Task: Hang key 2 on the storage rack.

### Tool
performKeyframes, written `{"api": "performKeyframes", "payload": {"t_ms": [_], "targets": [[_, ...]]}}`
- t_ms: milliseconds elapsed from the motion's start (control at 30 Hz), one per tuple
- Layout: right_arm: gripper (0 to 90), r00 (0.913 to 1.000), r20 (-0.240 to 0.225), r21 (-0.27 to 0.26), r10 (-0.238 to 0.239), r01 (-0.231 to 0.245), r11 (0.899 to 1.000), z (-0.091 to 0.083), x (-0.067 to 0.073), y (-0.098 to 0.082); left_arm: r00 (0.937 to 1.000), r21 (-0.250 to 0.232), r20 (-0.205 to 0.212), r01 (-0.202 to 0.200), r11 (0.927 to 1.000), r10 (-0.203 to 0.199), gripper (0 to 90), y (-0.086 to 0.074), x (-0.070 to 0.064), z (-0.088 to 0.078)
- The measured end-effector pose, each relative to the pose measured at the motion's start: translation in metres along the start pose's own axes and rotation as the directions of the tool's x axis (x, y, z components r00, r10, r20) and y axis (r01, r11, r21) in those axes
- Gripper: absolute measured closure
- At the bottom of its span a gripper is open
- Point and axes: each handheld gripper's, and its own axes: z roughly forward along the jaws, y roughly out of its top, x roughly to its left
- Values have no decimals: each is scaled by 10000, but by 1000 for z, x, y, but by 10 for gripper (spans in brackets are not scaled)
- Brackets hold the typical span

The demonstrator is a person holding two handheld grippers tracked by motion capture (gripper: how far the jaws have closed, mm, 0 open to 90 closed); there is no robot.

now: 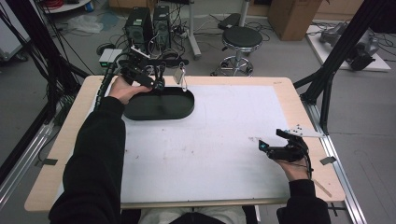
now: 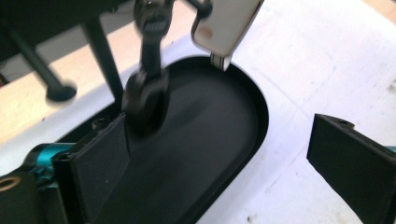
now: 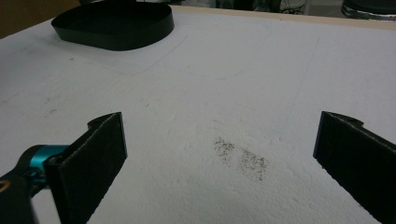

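A black oval tray (image 1: 159,106) lies at the far left of the white table mat (image 1: 210,140). Over its back rim a black key-like piece (image 1: 160,78) and a silver-white fob (image 1: 180,74) dangle from a dark bar (image 1: 161,61). My left gripper (image 1: 158,85) is at that rim, open. In the left gripper view the blurred black piece (image 2: 147,93) hangs just above the left jaw, the fob (image 2: 224,23) is farther back, and the tray (image 2: 201,140) lies below my left gripper (image 2: 222,123). My right gripper (image 1: 272,139) rests low at the right, open with nothing in it (image 3: 219,121).
The right gripper view has the tray (image 3: 116,32) far off at top left and a dark smudge (image 3: 240,158) on the mat between the jaws. Beyond the table stand a stool (image 1: 241,39), computer towers (image 1: 147,25) and a cardboard box (image 1: 292,16). Black frame struts (image 1: 327,79) rise at the right.
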Motion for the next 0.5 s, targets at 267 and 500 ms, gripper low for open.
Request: {"api": "performKeyframes", "payload": {"t_ms": [267, 500], "targets": [[18, 10000, -23, -10, -46, 46, 10000, 1, 0, 0, 9997, -290, 228, -111, 9995, 118, 17, -14, -6, -8], [18, 10000, -19, -40, -69, 69, 10000, 0, 1, 0, 9990, -522, 293, -310, 9982, 326, 17, -24, -16, -11]]}}
